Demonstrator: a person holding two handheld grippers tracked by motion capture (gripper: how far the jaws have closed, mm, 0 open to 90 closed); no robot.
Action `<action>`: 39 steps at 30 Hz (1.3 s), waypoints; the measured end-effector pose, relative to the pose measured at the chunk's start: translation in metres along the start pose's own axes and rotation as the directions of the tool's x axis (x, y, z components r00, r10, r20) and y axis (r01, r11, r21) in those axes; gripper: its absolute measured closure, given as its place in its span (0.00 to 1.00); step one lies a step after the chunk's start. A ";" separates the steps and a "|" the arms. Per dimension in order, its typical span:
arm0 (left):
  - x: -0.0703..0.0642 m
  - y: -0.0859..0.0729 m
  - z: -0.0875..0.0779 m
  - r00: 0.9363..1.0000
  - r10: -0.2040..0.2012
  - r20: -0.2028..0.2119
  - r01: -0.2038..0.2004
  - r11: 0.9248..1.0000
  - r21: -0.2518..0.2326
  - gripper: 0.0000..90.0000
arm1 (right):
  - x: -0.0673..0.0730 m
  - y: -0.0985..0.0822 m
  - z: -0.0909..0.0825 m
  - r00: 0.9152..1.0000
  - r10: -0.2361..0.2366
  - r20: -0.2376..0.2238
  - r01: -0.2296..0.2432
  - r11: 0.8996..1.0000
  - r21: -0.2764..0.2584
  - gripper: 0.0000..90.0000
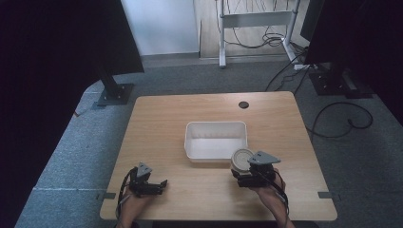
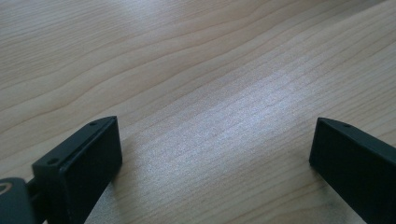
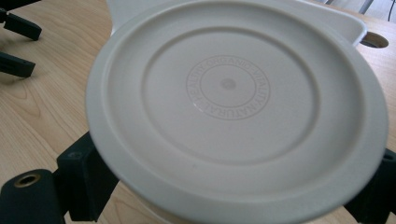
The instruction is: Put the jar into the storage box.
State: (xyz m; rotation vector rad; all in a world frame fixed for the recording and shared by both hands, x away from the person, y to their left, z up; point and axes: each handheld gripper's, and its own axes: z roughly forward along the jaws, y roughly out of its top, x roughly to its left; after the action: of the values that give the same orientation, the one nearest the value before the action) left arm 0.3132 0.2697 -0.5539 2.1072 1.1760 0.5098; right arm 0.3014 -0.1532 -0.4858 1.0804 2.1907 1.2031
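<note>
Holding a round cream container (image 1: 241, 159) by its sides, the right gripper (image 1: 250, 176) hovers at the near right corner of the white rectangular tub (image 1: 216, 140), which sits at the middle of the wooden table (image 1: 161, 114). In the right gripper view the container's lidded top (image 3: 233, 93) faces the camera, with embossed ring lettering at its centre, and a black jaw presses on each flank (the contact itself is partly hidden by the lid's rim). The left gripper (image 1: 151, 186) rests low on the near left part of the table, jaws spread wide with nothing between them; the left gripper view shows bare wood grain in the gap.

The step in hand looks like carrying the container over and setting it into the tub. To do this well, I judge the right hand should lift enough for the base to pass above the tub's near wall, move forward and leftward until it hangs over the open floor, then lower before letting go. Keeping it level should stop it catching the rim. The tub is light, so the idle gripper could steady it.
</note>
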 end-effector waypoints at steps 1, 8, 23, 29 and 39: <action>0.000 0.000 0.000 1.000 0.000 0.000 0.000 1.000 0.000 0.03 | 0.000 0.001 0.001 1.000 -0.004 -0.001 0.004 1.000 0.000 0.10; 0.000 0.000 0.000 1.000 -0.001 0.000 0.001 1.000 0.000 0.03 | 0.003 0.007 0.006 1.000 -0.008 -0.003 0.008 1.000 -0.006 0.10; 0.000 0.000 0.000 1.000 0.002 0.001 -0.002 1.000 0.002 0.02 | 0.009 0.022 0.029 1.000 -0.024 -0.007 0.024 1.000 0.005 0.10; 0.000 0.000 0.000 1.000 0.002 0.001 -0.002 1.000 0.002 0.02 | 0.010 0.026 0.036 0.999 -0.033 0.002 0.033 0.999 0.008 0.10; 0.000 0.000 0.000 1.000 0.002 0.002 -0.002 1.000 0.002 0.02 | 0.012 0.034 0.049 0.999 -0.047 0.024 0.046 0.999 0.009 0.10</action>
State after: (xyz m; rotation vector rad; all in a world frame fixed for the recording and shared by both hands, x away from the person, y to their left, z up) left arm 0.3133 0.2698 -0.5538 2.1108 1.1738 0.5081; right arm 0.3413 -0.1077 -0.4835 1.0364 2.1929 1.1558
